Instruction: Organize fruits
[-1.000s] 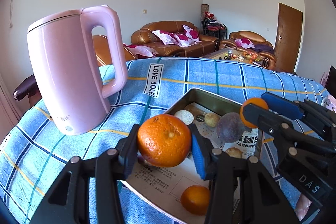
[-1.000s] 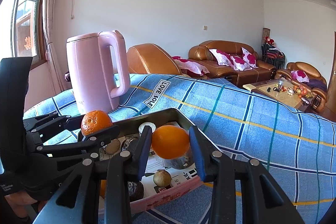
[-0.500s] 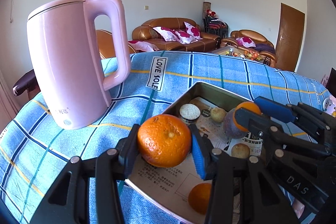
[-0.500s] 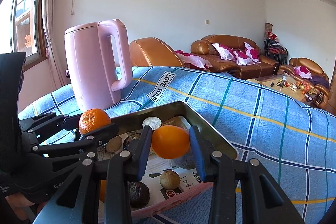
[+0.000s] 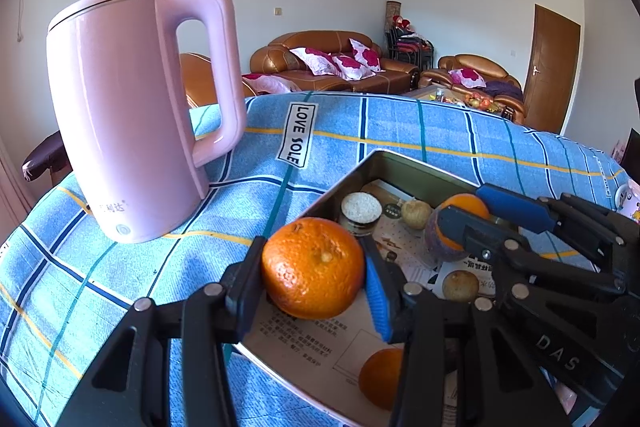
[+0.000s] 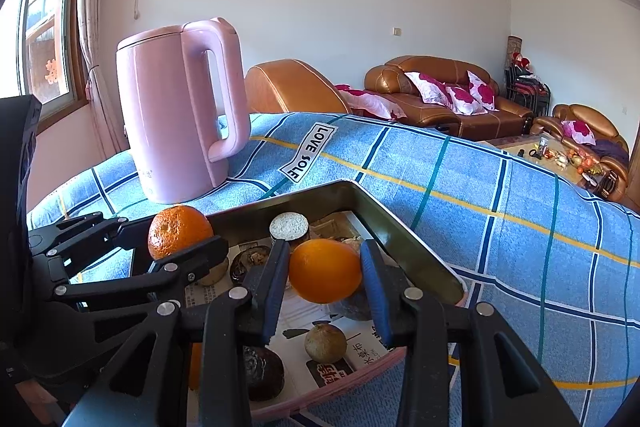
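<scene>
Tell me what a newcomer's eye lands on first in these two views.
The left gripper and the right gripper each clamp an orange over the metal tray of mixed fruit. Behind and to the left, a tall pink kettle stands on the blue plaid cloth.

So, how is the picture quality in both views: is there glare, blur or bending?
Left wrist view: sharp, bright daylight, a soft sheen on the pink kettle, and the door frame bows near the rim. Right wrist view: sharp too, the window is overexposed, and the curtain curves with the fisheye.
</scene>
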The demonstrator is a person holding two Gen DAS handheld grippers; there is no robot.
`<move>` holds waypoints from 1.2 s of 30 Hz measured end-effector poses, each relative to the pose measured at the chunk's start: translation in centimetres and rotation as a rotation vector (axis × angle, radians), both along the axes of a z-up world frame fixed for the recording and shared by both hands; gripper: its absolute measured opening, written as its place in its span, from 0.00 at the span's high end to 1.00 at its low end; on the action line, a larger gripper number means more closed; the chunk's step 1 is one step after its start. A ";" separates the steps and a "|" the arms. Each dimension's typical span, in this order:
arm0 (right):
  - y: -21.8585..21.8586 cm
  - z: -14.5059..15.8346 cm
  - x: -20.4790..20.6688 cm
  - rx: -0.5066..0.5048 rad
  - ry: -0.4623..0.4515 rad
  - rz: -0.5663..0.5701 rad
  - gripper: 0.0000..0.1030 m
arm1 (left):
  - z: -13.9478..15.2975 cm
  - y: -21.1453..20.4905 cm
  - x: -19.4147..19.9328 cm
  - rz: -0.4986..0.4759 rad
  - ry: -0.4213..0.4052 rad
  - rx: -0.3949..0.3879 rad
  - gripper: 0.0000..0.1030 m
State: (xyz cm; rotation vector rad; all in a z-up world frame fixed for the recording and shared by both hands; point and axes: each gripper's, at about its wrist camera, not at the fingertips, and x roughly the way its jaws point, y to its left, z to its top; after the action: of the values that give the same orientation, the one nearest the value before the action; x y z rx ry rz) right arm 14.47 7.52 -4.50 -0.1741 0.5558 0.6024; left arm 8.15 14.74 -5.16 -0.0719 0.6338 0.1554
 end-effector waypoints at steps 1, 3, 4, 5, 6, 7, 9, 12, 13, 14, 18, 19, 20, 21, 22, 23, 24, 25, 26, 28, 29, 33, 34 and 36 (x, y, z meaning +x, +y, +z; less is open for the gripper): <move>0.0 0.0 0.0 0.000 0.000 0.001 0.62 | 0.0 0.0 0.0 0.000 0.000 -0.001 0.54; 0.0 0.0 0.0 0.001 0.002 0.005 0.62 | 0.0 0.0 0.0 0.001 -0.001 -0.005 0.53; 0.0 0.0 0.0 0.002 0.003 0.007 0.62 | 0.1 0.0 0.0 0.003 -0.001 -0.007 0.53; 0.0 0.0 0.0 0.002 0.003 0.009 0.62 | 0.1 0.1 0.0 0.006 -0.002 -0.009 0.53; 0.0 0.1 0.0 0.002 0.005 0.015 0.62 | 0.1 0.0 0.0 0.007 -0.003 -0.009 0.53; 0.0 0.1 0.1 0.004 0.009 0.020 0.62 | 0.1 0.0 -0.1 0.007 -0.004 -0.008 0.53; 0.0 0.0 0.1 0.009 0.015 0.025 0.62 | 0.0 0.0 -0.2 0.008 -0.004 -0.006 0.53; -0.1 0.0 0.0 0.010 0.016 0.029 0.61 | 0.1 0.0 -0.3 0.011 -0.008 -0.007 0.53; -0.1 0.1 0.0 0.013 0.016 0.032 0.61 | 0.1 0.1 -0.4 0.011 -0.011 -0.010 0.53; -0.1 0.1 0.0 0.014 0.016 0.035 0.61 | 0.1 0.2 -0.5 0.012 -0.015 -0.016 0.53; -0.2 0.6 -0.7 0.028 -0.018 0.059 0.55 | 0.3 0.7 -1.0 0.022 -0.034 -0.041 0.52; -0.3 0.7 -0.8 0.026 -0.026 0.054 0.53 | 0.3 0.6 -1.1 0.021 -0.041 -0.040 0.51; -0.4 0.8 -0.9 0.029 -0.027 0.053 0.51 | 0.4 0.5 -1.2 0.024 -0.049 -0.035 0.50; -0.5 0.8 -0.9 0.036 -0.025 0.053 0.50 | 0.5 0.4 -1.3 0.027 -0.057 -0.026 0.48; -0.7 0.9 -0.9 0.041 -0.025 0.051 0.49 | 0.6 0.4 -1.4 0.029 -0.064 -0.018 0.45; -0.8 1.0 -1.0 0.044 -0.027 0.046 0.49 | 0.7 0.3 -1.5 0.029 -0.070 -0.013 0.42; -1.0 1.0 -1.0 0.047 -0.030 0.042 0.49 | 0.8 0.2 -1.6 0.028 -0.078 -0.011 0.41; -1.1 1.1 -1.1 0.049 -0.034 0.037 0.48 | 0.9 0.2 -1.6 0.029 -0.082 -0.011 0.38; -1.3 1.2 -1.1 0.053 -0.037 0.031 0.48 | 1.0 0.2 -1.7 0.029 -0.086 -0.012 0.35; -1.7 1.4 -1.2 0.056 -0.047 0.017 0.44 | 1.1 0.2 -1.8 0.029 -0.096 -0.019 0.29; -2.0 1.6 -1.3 0.057 -0.053 0.006 0.41 | 1.3 0.3 -2.0 0.033 -0.103 -0.022 0.24; -3.1 1.9 -1.5 0.071 -0.068 -0.033 0.36 | 1.8 0.1 -2.5 0.042 -0.140 -0.008 0.14; -3.3 1.9 -1.6 0.072 -0.071 -0.041 0.36 | 2.0 0.0 -2.8 0.040 -0.151 -0.003 0.14; -3.7 1.9 -1.6 0.074 -0.075 -0.054 0.35 | 2.1 -0.3 -3.0 0.037 -0.167 0.017 0.13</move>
State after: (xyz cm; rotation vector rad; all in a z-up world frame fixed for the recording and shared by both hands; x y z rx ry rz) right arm 12.83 3.79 -2.57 -0.1114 0.4634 0.5605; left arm 5.16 14.39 -3.03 -0.0795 0.4644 0.1884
